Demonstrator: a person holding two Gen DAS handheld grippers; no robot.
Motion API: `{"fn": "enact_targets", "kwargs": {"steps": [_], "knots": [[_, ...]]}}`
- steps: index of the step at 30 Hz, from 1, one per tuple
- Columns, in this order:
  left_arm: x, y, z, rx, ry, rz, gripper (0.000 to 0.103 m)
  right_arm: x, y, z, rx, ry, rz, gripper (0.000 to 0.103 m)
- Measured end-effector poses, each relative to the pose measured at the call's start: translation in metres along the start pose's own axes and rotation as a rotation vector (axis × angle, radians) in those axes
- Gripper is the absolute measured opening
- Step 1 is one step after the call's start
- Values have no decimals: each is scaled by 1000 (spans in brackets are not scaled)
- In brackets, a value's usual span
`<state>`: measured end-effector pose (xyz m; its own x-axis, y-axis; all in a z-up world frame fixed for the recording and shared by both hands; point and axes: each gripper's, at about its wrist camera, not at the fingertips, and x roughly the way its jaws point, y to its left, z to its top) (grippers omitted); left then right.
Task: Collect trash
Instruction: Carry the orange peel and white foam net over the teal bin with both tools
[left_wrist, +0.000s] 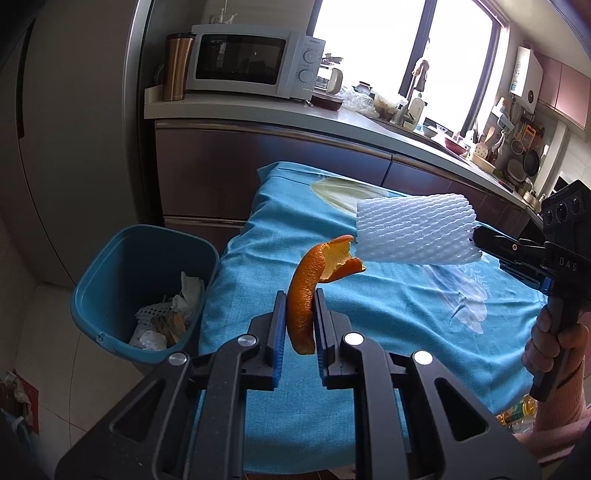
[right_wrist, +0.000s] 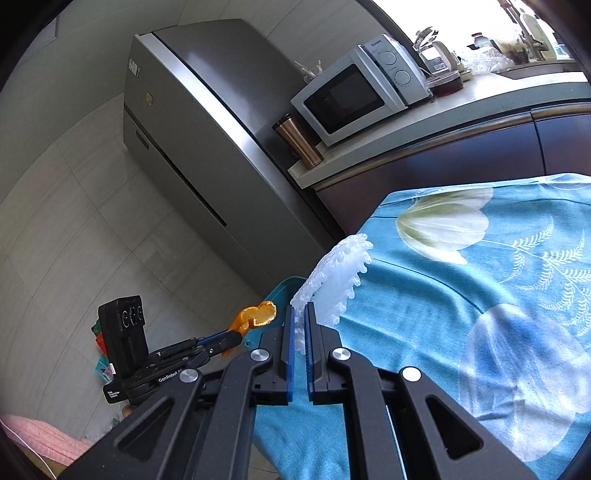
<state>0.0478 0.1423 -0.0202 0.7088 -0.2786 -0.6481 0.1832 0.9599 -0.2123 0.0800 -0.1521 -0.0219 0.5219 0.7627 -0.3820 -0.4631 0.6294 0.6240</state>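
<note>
Left hand-held gripper clamps orange peel; right clamps foam net.

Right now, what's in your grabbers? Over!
Left gripper shut on orange peel. Right gripper shut on foam net. Bin open, nothing blocking.

We read "DAS" in white on the black body of the right gripper, "GenRobot" with a further small, unreadable white label on the left gripper, and a blurred, illegible brand on the microwave.
</note>
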Motion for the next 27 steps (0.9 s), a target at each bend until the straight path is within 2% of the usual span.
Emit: {"fn": "enact_targets", "kwargs": {"steps": [27], "knots": [[-18, 38, -5, -60, -30, 95, 15, 63, 22, 6, -27, 102, 102, 4]]}}
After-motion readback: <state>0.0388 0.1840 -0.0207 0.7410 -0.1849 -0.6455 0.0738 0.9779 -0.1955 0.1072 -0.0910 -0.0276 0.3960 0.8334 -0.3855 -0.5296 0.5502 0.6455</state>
